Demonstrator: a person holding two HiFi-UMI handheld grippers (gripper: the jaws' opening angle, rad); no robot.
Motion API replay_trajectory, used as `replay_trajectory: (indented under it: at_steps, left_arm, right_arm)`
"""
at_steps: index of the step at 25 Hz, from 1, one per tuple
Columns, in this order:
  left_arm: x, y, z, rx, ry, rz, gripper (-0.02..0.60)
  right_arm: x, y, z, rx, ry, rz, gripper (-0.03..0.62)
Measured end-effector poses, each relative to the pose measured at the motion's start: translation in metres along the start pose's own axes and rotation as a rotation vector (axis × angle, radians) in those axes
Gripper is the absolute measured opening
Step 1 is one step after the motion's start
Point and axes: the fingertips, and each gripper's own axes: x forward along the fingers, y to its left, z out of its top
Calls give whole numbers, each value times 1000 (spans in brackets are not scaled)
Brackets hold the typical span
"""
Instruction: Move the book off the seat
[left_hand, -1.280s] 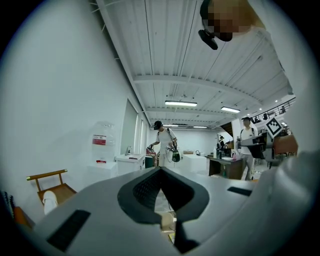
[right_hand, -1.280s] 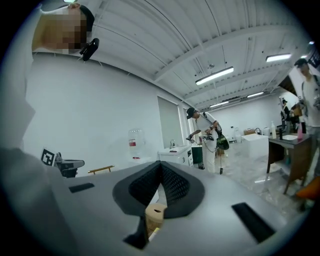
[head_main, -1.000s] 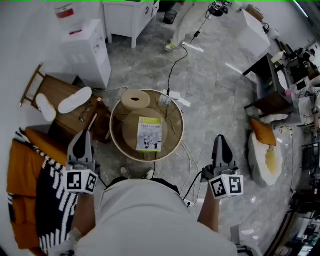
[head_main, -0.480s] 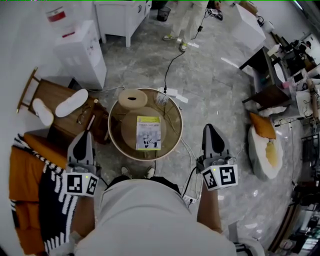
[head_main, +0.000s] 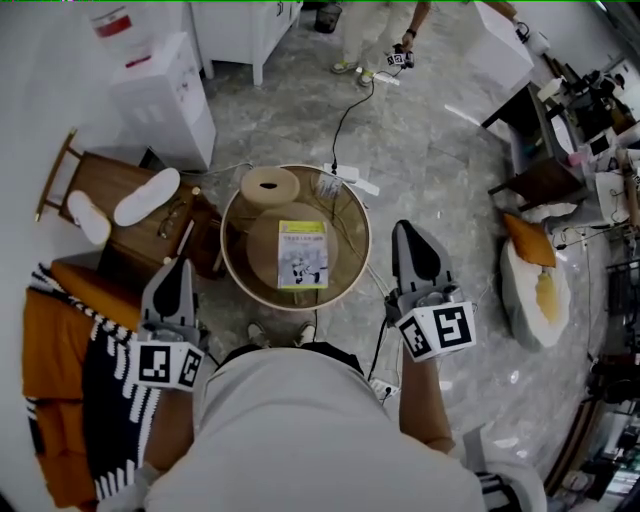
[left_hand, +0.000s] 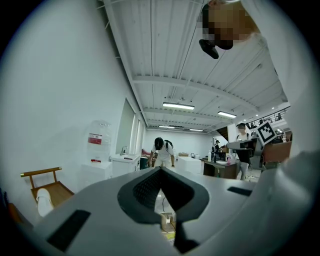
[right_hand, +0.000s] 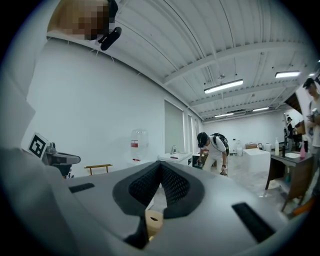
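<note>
Book: book (head_main: 302, 254) with a pale yellow-green cover lies flat on the seat (head_main: 262, 250), towards the seat's right half, nothing touching it.
Seat: round, tan, inside a round wooden rim (head_main: 228, 262); a smaller round stool (head_main: 270, 186) stands just beyond the seat, within the same rim.
Left gripper, place: left gripper (head_main: 177, 268) is left of the seat and outside the rim, nearer the person than the book, well apart from it.
Left gripper, pose: held out from the body on a forearm running back under the torso. Jaws point away from the person; marker cube (head_main: 165, 365) sits at the near end. The left gripper view looks out level across the room.
Left gripper, jaws: in its own view the left gripper (left_hand: 160, 172) has both dark pads meeting at the tip, closed, with nothing between them.
Right gripper, place: right gripper (head_main: 408, 228) is right of the seat, just outside the rim, level with the book and clear of it.
Right gripper, pose: forearm reaches forward from the torso. Jaws point ahead, slightly inwards towards the seat; marker cube (head_main: 438, 331) faces up.
Right gripper, jaws: right gripper (right_hand: 161, 165) has pads pressed together, closed and empty; the smaller stool (right_hand: 153, 220) shows in the slot below the pads.
Left of the seat: a wooden chair (head_main: 95, 180) carrying two white slippers (head_main: 148, 197).
Feet: the person's shoes (head_main: 256, 335) stand on the near side of the seat, at the rim.
</note>
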Motion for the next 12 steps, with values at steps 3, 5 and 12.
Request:
replay_trajectory:
  at_steps: [3,5,12]
  left_arm:
    - [-3,3,1,-3,0,1,15]
    - [-5,5,2,-4,0,3,15]
    - [-13,12,-2,-11,17,10,15]
  right_arm:
    - [3,9,2,-17,9,19,21]
    - [4,15,3,-45,22,34,21]
    - [5,25,0,-52,34,47,21]
